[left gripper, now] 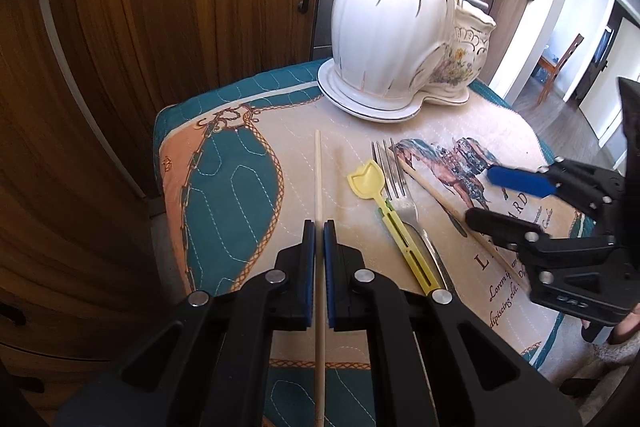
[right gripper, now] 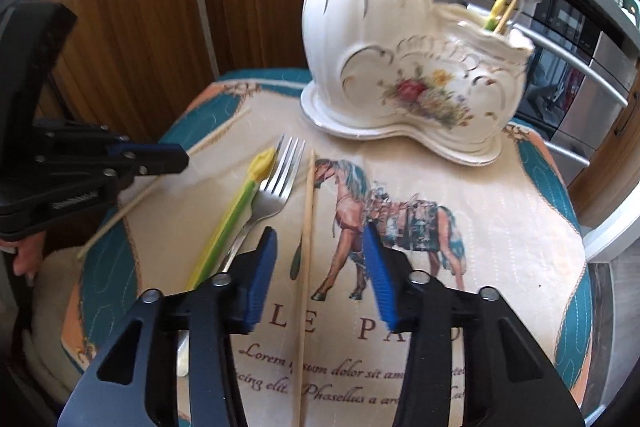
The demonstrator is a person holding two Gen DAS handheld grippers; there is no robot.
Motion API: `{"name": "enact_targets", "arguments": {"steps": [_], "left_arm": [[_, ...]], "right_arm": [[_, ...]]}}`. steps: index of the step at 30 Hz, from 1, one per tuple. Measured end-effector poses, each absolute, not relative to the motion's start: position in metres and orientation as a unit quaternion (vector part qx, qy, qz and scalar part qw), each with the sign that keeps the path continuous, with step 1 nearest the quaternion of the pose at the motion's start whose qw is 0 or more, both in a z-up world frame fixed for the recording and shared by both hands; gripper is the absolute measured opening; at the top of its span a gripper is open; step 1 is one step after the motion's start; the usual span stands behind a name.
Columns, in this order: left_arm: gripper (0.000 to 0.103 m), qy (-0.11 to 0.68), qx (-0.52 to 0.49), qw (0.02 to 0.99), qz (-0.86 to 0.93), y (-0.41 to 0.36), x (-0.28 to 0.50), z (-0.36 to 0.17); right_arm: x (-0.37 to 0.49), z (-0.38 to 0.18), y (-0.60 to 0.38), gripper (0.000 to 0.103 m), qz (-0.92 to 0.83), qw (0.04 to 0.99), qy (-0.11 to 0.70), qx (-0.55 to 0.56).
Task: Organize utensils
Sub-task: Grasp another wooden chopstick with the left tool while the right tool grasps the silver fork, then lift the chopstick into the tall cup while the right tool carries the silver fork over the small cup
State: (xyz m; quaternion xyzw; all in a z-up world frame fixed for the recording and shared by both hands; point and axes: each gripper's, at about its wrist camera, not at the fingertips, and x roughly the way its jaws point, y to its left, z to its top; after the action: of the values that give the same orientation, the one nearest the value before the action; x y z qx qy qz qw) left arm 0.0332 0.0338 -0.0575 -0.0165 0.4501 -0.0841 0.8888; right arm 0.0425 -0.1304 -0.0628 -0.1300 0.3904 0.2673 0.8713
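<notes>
My left gripper (left gripper: 319,227) is shut on a pale wooden chopstick (left gripper: 318,179), which runs straight out between its blue pads over the printed placemat (left gripper: 224,195). From the right wrist view that gripper (right gripper: 182,157) and its chopstick (right gripper: 132,205) show at the left. My right gripper (right gripper: 319,231) stands open astride a second chopstick (right gripper: 308,211) lying on the mat, pads clear of it. A steel fork (right gripper: 280,183) and a yellow tulip-shaped utensil (right gripper: 260,163) lie side by side just left of it. A white ceramic holder (right gripper: 380,47) at the back has chopsticks in its tall side and forks in its low side.
Wooden cabinet doors (left gripper: 160,7) rise behind and left of the mat. A stainless oven front (right gripper: 580,87) is at the right. The mat's edge (left gripper: 160,163) drops off on the left. A doorway with a chair (left gripper: 560,67) lies far right.
</notes>
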Motion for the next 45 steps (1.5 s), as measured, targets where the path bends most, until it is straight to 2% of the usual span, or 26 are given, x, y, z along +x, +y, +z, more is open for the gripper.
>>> {"name": "enact_targets", "arguments": {"steps": [6,31,38,45], "left_arm": [[0.004,0.443,-0.029,0.891,-0.092,0.04,0.034,-0.056],[0.004,0.429,-0.04,0.897,-0.104,0.042,0.031,-0.05],[0.004,0.424,-0.042,0.898,-0.106,0.043,0.03,-0.048],[0.004,0.418,-0.044,0.901,-0.105,0.043,0.028,-0.045]], "right_arm": [[0.045,-0.064,-0.115,0.03,0.268,0.862,0.402,-0.151],[0.06,-0.081,-0.08,0.021,0.292,0.827,0.472,-0.094],[0.063,-0.084,-0.08,0.006,0.282,0.838,0.463,-0.068],[0.042,-0.062,-0.107,0.006,0.297,0.856,0.421,-0.052]]}}
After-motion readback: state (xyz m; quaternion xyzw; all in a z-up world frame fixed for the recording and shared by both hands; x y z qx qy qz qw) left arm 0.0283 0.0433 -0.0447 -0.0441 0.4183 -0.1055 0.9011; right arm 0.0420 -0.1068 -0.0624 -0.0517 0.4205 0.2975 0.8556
